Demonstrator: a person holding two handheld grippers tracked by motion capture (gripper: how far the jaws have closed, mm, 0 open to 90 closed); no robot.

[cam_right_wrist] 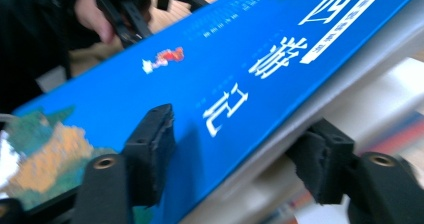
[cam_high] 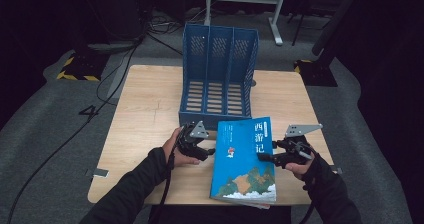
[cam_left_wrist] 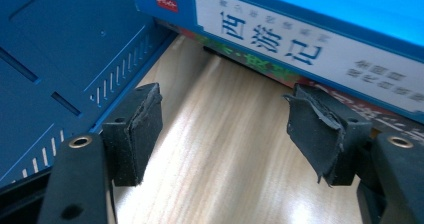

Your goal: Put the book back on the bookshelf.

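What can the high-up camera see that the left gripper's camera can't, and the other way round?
High view: the whole blue rack with its three slots, the picture cover of the book, and the left gripper and right gripper at its sides. Left gripper view: close up, the spine label and that gripper's frayed pads, open over bare wood. Both: book, blue rack, wooden table.

file rack [cam_high: 218, 76] blocks fwd, table [cam_high: 145, 109] sides free

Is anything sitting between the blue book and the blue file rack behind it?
Nothing visible. The blue book lies right in front of the file rack, whose open slots face it, with bare table around.
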